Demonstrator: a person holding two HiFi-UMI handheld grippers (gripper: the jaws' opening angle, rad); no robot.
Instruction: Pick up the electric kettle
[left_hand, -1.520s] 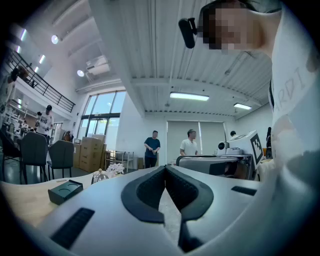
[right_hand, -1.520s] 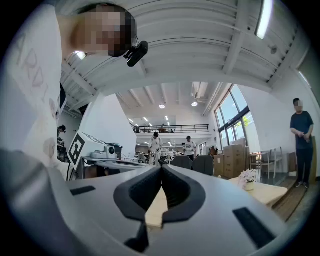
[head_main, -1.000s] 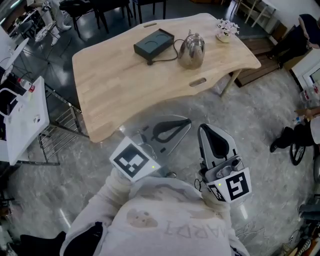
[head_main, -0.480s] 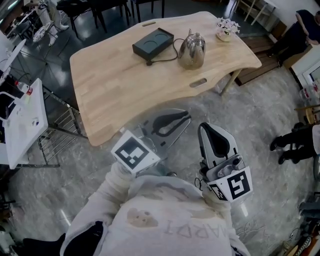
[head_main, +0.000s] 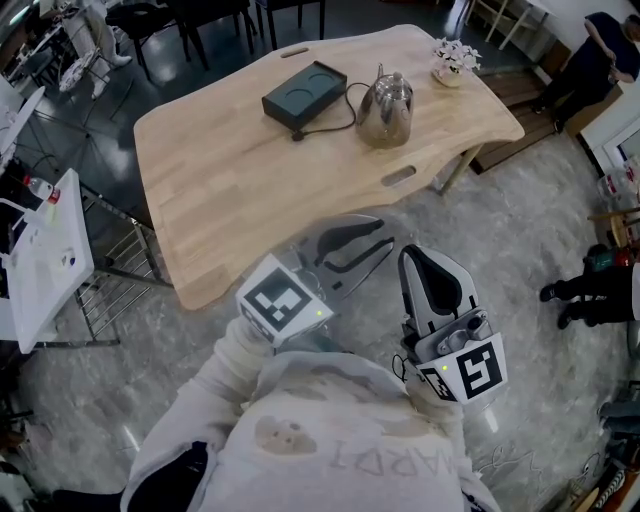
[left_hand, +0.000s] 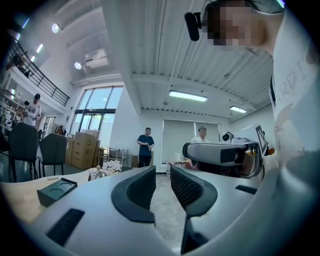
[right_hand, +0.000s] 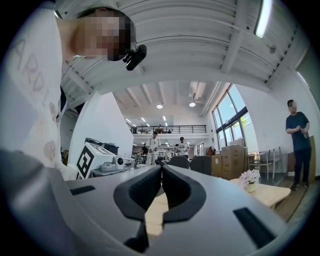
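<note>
The steel electric kettle stands on the far side of the wooden table, next to its dark base, with a cord between them. Both grippers are held over the floor in front of the table, well short of the kettle. My left gripper points toward the table; its jaws have just been opening and stand apart with nothing between them. In the left gripper view the kettle and base show small at the left. My right gripper is shut and empty.
A small pot of white flowers sits at the table's far right corner. A white cart and wire rack stand left of the table. Dark chairs line the far side. People stand at the right, and someone's legs are near.
The left gripper's jaws have gone from shut to apart. Both grippers have edged a little toward the table; the kettle and base have not moved.
</note>
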